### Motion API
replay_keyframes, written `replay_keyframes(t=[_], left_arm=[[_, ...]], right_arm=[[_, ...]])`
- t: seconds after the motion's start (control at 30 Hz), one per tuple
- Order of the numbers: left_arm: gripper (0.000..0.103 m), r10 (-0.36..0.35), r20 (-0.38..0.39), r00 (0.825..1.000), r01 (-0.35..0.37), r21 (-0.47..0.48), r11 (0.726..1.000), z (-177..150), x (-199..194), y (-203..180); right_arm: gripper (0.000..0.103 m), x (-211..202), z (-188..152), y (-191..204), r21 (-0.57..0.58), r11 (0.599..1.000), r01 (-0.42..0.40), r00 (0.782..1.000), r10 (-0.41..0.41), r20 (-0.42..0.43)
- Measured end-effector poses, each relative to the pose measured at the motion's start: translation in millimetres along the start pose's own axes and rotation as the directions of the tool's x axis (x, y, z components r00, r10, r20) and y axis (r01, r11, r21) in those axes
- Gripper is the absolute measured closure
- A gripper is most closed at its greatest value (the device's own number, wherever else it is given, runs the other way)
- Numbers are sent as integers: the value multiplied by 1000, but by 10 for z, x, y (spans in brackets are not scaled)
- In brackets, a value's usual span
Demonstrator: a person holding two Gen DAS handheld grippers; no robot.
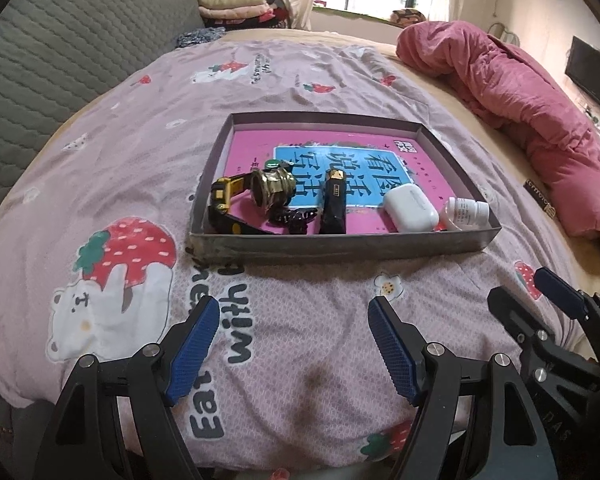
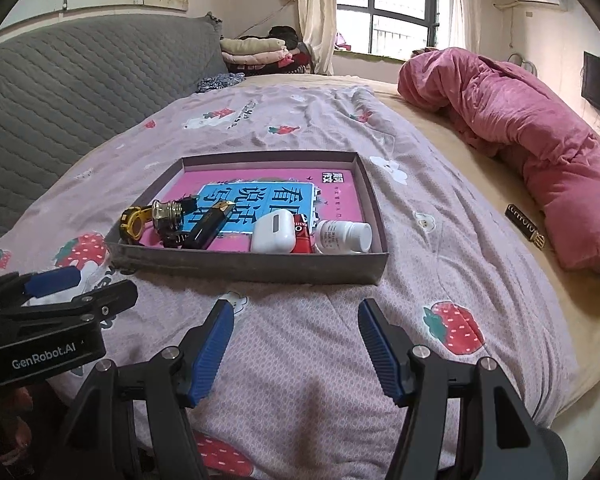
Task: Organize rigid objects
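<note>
A shallow grey cardboard tray (image 1: 340, 246) on a pink strawberry-print bedsheet (image 1: 100, 168) holds a white earbud case (image 1: 410, 208) and a small white pill bottle (image 1: 466, 212). Just short of the tray, the left gripper (image 1: 294, 344) and right gripper (image 2: 296, 344) hover with blue-padded jaws wide apart, holding nothing.

You are working in a home bedroom: a bed (image 2: 340, 340) with a strawberry-print sheet is filling the frame, a pink quilt (image 2: 520, 132) is lying bunched at the right, folded clothes (image 2: 256, 50) are sitting at upper centre, and a curtained window (image 2: 384, 8) is letting in daylight.
</note>
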State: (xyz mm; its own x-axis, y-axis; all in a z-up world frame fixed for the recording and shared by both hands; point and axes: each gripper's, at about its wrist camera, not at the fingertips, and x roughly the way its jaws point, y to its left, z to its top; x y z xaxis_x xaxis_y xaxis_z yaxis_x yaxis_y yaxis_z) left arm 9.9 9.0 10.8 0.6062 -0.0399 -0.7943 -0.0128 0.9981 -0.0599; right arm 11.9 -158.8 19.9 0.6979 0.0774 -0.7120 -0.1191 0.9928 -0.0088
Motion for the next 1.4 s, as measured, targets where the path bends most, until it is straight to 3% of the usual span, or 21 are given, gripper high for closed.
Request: replay_keyframes(t=[1.4], left_arm=[[25, 7, -21, 1000, -7, -1, 1000, -35, 46, 28]], right_arm=[[39, 135, -30, 32, -18, 1000, -3, 999, 2, -41]])
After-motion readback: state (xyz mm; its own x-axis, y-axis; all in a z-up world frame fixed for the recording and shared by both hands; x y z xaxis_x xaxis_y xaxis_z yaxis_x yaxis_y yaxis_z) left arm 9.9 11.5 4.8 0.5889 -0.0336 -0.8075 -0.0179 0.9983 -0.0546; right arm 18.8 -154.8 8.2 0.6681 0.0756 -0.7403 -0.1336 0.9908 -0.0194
